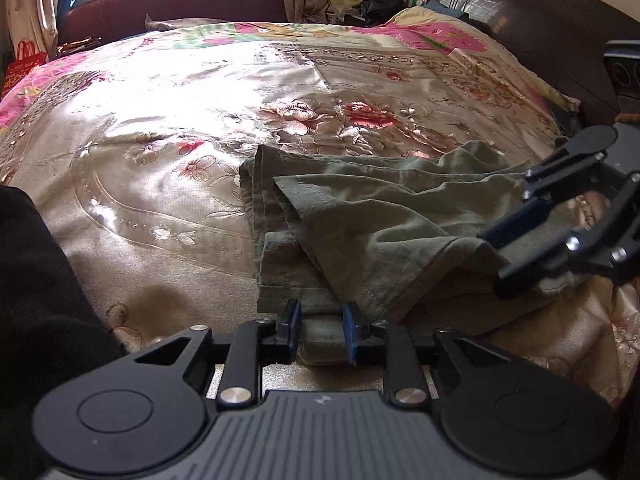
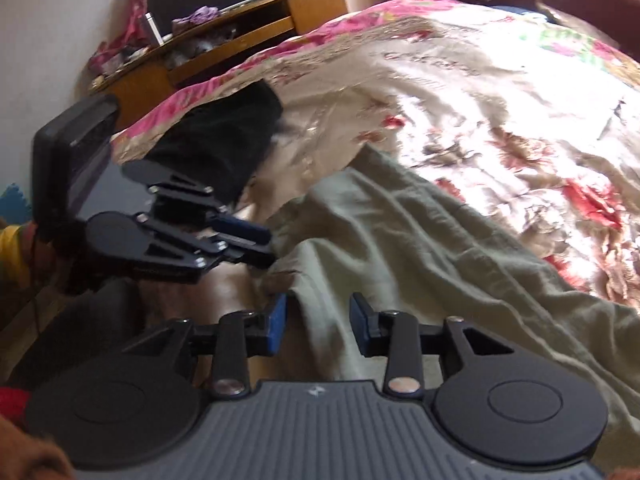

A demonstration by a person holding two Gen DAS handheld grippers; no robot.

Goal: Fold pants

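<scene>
Left gripper (image 1: 319,326): jaws apart, olive cloth in the gap, pads not pressing on it. Right gripper (image 2: 319,325): jaws apart too, wider gap, pants edge running up between the blue pads (image 2: 277,318), no clamp visible. No earlier frame, so only the state now.

Pants (image 1: 372,216) lie on the bed, over a shiny floral bedspread (image 1: 168,120), near the front edge, both grippers at the near hem side. In the left wrist view the right gripper sits at 3 o'clock of the pants, touching the folded corner. In the right wrist view the left gripper (image 2: 256,246) sits at 9 o'clock, just beside the cloth edge. Black garment (image 2: 224,140) lies at 11 o'clock, apart from the pants.

Step in hand, judged: releasing after laying a fold, or regrasping for the next one. To do it well: let the layer settle flat, back both jaws off together, don't drag the top layer; then pinch both corners of the same edge evenly so the fold line stays straight.

Orientation: long axis runs roughly 9-to-3 in the left wrist view, hemmed leg ends toward 9 o'clock; in the right wrist view it runs 10-to-4. 2 layers visible, top one skewed, wrinkled. Waistband not identifiable.
</scene>
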